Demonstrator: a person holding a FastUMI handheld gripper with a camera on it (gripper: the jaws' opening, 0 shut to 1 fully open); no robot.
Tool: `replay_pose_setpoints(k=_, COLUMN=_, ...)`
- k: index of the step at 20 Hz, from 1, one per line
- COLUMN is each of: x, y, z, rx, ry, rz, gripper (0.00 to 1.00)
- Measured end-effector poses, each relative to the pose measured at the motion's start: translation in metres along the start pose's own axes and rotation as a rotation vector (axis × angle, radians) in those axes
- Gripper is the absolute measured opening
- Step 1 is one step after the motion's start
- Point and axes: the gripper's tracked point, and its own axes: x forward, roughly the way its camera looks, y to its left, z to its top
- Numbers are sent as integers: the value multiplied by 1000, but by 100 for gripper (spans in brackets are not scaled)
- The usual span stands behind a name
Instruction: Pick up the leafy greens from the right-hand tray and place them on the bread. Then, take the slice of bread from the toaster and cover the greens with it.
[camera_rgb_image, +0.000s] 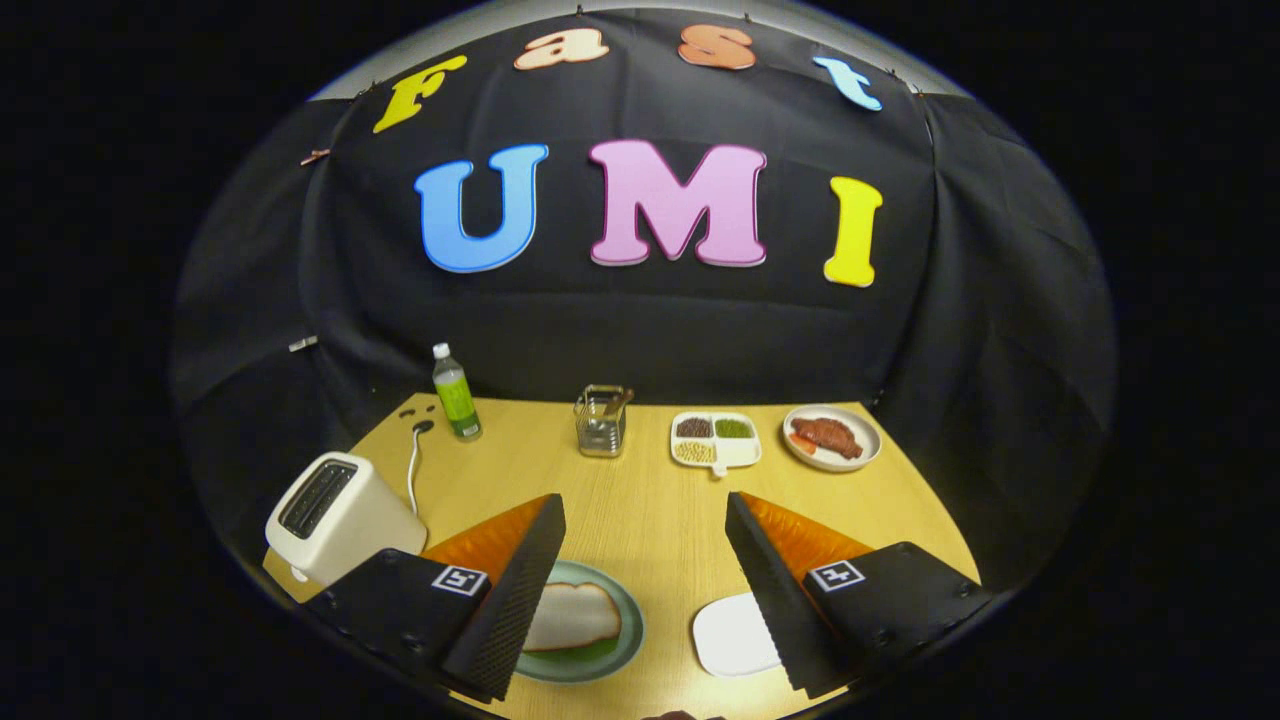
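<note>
- The toaster stands on the wooden table, left of the green plate and just beyond the left finger; its cord runs back from it toward the booth wall.
- A green bottle stands upright well behind the green plate, to its left.
- The green plate lies under the tip of the left finger; on it a slice of bread rests over a bit of leafy greens showing at its near edge.
- A metal holder stands far beyond the green plate.
- The gripper hovers above the table, tilted down at it, fingers spread wide and holding nothing.
- A white tray lies right of the green plate, partly under the right finger.
- A divided dish and a plate of meat sit far beyond the green plate, to its right.
</note>
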Motion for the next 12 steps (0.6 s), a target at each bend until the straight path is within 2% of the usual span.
replay_pose_setpoints(k=6, x=-48, y=-29, z=74, rx=22, ry=-183, rz=-47, gripper=100)
replay_pose_setpoints(k=12, x=-105, y=-60, z=84, rx=38, ry=-236, rz=-100, gripper=100)
